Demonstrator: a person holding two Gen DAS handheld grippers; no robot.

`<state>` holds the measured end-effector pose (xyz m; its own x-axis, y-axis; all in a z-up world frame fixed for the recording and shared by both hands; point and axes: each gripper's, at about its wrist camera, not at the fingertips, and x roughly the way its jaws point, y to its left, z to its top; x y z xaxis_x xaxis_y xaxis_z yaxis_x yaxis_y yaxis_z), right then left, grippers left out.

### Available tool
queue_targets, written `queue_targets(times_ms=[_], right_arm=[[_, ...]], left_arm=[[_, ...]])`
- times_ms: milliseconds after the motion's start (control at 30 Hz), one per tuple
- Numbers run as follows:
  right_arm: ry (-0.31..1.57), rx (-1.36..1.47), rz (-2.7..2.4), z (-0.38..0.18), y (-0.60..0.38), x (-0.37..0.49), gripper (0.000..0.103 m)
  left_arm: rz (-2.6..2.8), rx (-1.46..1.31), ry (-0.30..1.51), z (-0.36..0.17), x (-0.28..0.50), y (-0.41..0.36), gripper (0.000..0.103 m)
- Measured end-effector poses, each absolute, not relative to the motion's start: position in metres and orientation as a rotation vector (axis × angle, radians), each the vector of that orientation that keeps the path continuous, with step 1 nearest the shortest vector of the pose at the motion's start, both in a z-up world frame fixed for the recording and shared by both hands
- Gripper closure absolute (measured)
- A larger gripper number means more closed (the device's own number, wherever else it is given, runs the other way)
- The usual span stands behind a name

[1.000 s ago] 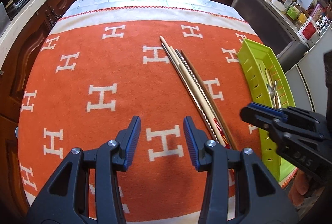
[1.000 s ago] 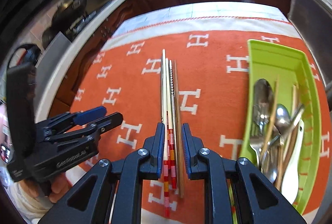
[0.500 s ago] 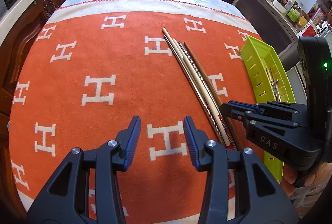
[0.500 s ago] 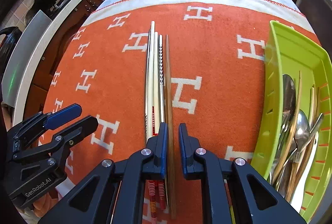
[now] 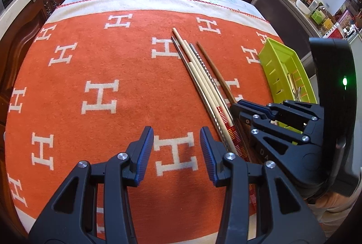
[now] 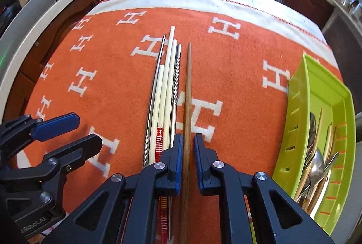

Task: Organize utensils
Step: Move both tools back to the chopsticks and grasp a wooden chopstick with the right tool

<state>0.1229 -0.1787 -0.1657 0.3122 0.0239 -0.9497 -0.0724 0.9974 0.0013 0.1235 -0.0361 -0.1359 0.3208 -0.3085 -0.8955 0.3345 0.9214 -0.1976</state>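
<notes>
The brown wooden chopstick (image 6: pixel 188 94) is being straddled by the right gripper (image 6: pixel 187 151), whose jaws have just been closing around it; only a thin gap is showing on either side, so the pads are judged not yet to be pressing. This chopstick is lying on the orange cloth (image 6: pixel 237 67) at the tray-side edge of the row of chopsticks (image 6: pixel 166 85), between that row and the green tray (image 6: pixel 301 94), which is already holding spoons and other utensils. The left gripper (image 5: pixel 176 151) is being held with its jaws apart and nothing between them, over bare cloth on the side of the row away from the tray.

For a clean pick, the closing is best finished with the stick centred between the pads, so that the neighbouring spiral metal chopstick (image 6: pixel 176 76) is not caught or dragged. The grip is being taken near the thick end, so the thin tip is likely to droop; a level, slow lift toward the tray is advised.
</notes>
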Motion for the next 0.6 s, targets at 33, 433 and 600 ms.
queue_targets(times_ms=[33, 433, 600], right_arm=[[1.248, -0.049, 0.062, -0.166, -0.178, 0.123, 0.097], [1.158, 0.246, 0.071, -0.134, -0.221, 0.095, 0.097], [1.128, 0.289, 0.064, -0.124, -0.233, 0.077, 0.097]], left_arm=[[-0.422, 0.023, 1.172, -0.136, 0.124, -0.037, 0.064], [-0.408, 0.055, 1.174, -0.145, 0.135, -0.067, 0.064], [-0.378, 0.087, 1.195, -0.155, 0.137, -0.081, 0.064]])
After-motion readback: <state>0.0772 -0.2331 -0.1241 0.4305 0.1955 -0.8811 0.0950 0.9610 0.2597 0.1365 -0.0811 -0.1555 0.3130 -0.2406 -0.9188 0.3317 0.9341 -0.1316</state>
